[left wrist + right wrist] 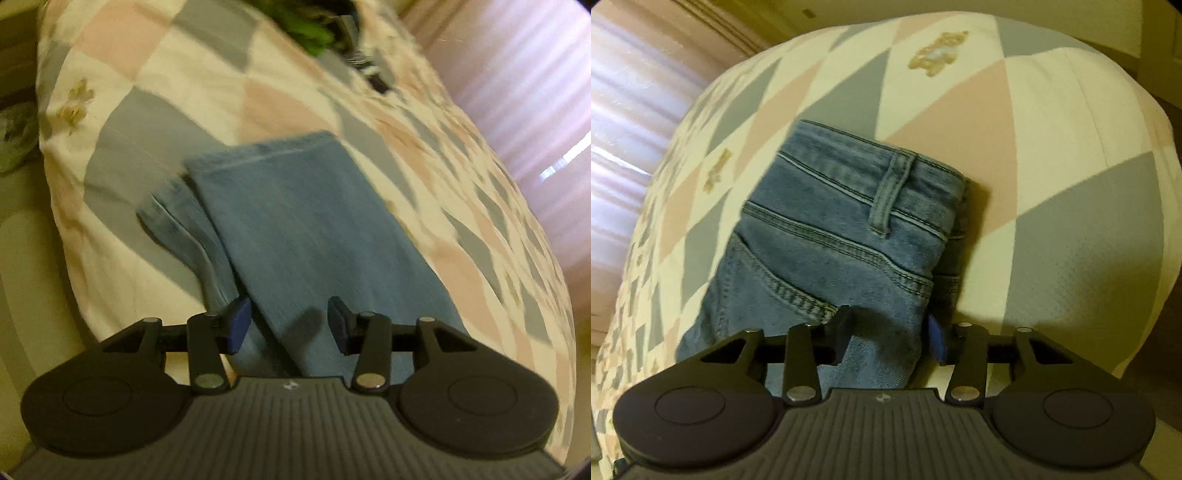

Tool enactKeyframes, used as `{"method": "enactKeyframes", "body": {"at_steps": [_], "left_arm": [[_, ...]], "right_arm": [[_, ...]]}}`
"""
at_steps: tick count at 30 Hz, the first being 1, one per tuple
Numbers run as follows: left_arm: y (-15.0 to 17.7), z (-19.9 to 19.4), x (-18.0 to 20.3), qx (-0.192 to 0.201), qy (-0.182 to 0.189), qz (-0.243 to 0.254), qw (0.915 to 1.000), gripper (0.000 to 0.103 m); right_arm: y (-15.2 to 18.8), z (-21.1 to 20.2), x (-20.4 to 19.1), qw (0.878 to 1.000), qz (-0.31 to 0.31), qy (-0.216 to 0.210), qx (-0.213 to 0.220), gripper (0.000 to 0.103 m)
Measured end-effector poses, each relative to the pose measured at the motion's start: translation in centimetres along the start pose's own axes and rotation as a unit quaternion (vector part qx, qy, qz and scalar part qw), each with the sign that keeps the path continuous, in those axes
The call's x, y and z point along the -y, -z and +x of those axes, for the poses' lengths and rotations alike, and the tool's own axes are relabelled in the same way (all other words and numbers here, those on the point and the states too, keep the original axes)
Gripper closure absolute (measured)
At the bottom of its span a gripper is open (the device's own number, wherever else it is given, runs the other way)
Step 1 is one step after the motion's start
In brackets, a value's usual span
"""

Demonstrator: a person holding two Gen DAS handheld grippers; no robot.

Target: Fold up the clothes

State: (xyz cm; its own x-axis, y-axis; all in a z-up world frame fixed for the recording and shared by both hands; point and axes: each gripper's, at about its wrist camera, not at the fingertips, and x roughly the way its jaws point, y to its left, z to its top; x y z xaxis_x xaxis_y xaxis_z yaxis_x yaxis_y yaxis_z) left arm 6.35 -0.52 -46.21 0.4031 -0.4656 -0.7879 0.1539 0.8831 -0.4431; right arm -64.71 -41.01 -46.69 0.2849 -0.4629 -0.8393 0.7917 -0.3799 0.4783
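A pair of blue jeans (295,229) lies folded on the bed. In the left wrist view the leg end points away from me, with a second layer showing at its left. My left gripper (288,325) is open just above the near part of the denim, holding nothing. In the right wrist view the jeans (831,240) show their waistband, a belt loop and a back pocket. My right gripper (890,339) is open, its jaws standing on either side of the near edge of the denim without closing on it.
The bed has a quilt (147,74) of pink, grey and cream diamonds with small bear prints. A pile of green and dark clothes (314,26) lies at the far end. A pink curtain (517,74) hangs beside the bed.
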Motion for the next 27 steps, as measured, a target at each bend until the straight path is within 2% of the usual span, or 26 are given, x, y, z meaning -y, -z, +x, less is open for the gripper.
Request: {"method": "enactKeyframes", "body": {"at_steps": [1,2,3,4,7,8,10,12,15,18,20,23,25,27], "left_arm": [[-0.6,0.4,-0.4,0.001,0.000,-0.011,0.9999,0.075],[-1.2,0.8,-0.7,0.002,0.000,-0.020,0.9998,0.078],[-1.7,0.8,-0.8,0.006,-0.002,-0.023,0.9997,0.094],[-2.0,0.4,-0.7,0.013,0.002,-0.022,0.9997,0.098],[-2.1,-2.6,0.2,0.055,0.031,0.000,0.9980,0.099],[-1.9,-4.0,0.6,0.070,0.042,0.009,0.9966,0.099],[-1.3,-6.2,0.7,0.091,0.055,0.025,0.9940,0.099],[-0.5,-5.6,-0.2,0.079,0.032,0.032,0.9959,0.099],[0.0,-1.0,-3.2,0.017,-0.004,0.000,0.9999,0.097],[0.1,0.1,-3.5,0.015,-0.005,-0.006,0.9999,0.098],[0.0,-0.5,-3.1,0.019,-0.005,0.008,0.9998,0.096],[-0.4,-1.7,-4.7,0.018,-0.006,-0.025,0.9995,0.084],[-0.6,-2.6,-6.0,0.025,-0.009,-0.063,0.9977,0.067],[-1.0,-3.2,-7.6,0.031,-0.006,-0.111,0.9933,0.056]], "right_arm": [[0.1,0.2,-0.1,1.000,-0.003,0.006,0.000,0.059],[0.1,0.4,-0.3,1.000,-0.007,0.012,0.000,0.059],[0.2,0.5,-0.5,1.000,-0.006,0.018,0.001,0.060],[0.2,0.6,-0.6,1.000,-0.005,0.023,0.001,0.061],[0.1,0.2,-0.7,0.999,0.002,0.039,0.003,0.078],[-0.1,0.1,-0.6,0.999,0.004,0.039,0.004,0.088],[-0.5,-0.5,-0.5,0.999,0.011,0.035,0.003,0.092],[-0.9,-0.7,-0.7,0.999,0.005,0.038,0.003,0.092],[-1.1,0.0,-1.2,0.999,0.003,0.045,0.004,0.092],[-1.1,0.5,-1.4,0.999,0.007,0.049,0.006,0.091],[-1.2,0.4,-1.4,0.999,0.002,0.049,0.004,0.091],[-1.3,0.3,-1.2,0.999,-0.003,0.047,-0.001,0.091],[-1.2,0.3,-1.2,0.999,-0.005,0.048,-0.001,0.090],[-1.1,0.5,-1.1,0.999,-0.007,0.048,0.001,0.090]]}}
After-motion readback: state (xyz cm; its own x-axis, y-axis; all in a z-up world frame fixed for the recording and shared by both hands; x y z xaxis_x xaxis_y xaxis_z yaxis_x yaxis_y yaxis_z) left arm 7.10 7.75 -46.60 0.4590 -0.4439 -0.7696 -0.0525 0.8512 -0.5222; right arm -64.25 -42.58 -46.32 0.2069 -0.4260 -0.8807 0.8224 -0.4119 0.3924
